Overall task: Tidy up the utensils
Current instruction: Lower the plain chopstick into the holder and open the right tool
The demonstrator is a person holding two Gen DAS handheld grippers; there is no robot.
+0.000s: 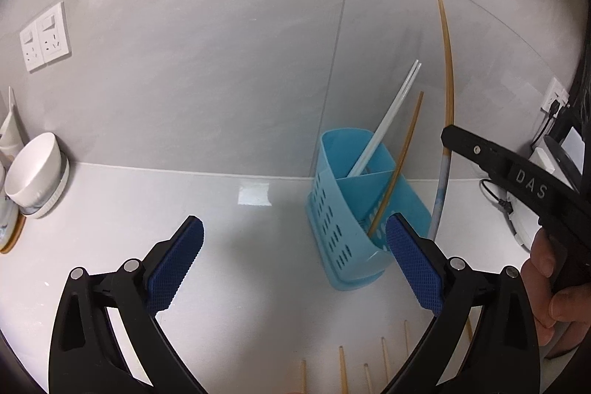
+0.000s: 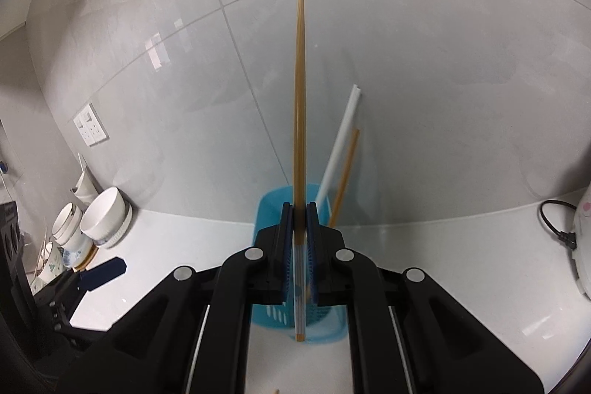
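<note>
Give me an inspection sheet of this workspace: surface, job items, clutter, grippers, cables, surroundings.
Surface: white countertop, glossy.
Job's things: blue utensil holder holds white chopsticks and one wooden chopstick; loose wooden chopsticks lie at the near edge.
Clutter: white bowl, cups.
Grippers: left gripper open, empty; right gripper shut on held chopsticks, upright by the holder.
Cables: black cord at right.
Surroundings: grey tiled wall, wall sockets.

Blue slotted holder (image 1: 351,209); white chopsticks (image 1: 388,120); tan chopstick (image 2: 300,98), white-striped lower end.
</note>
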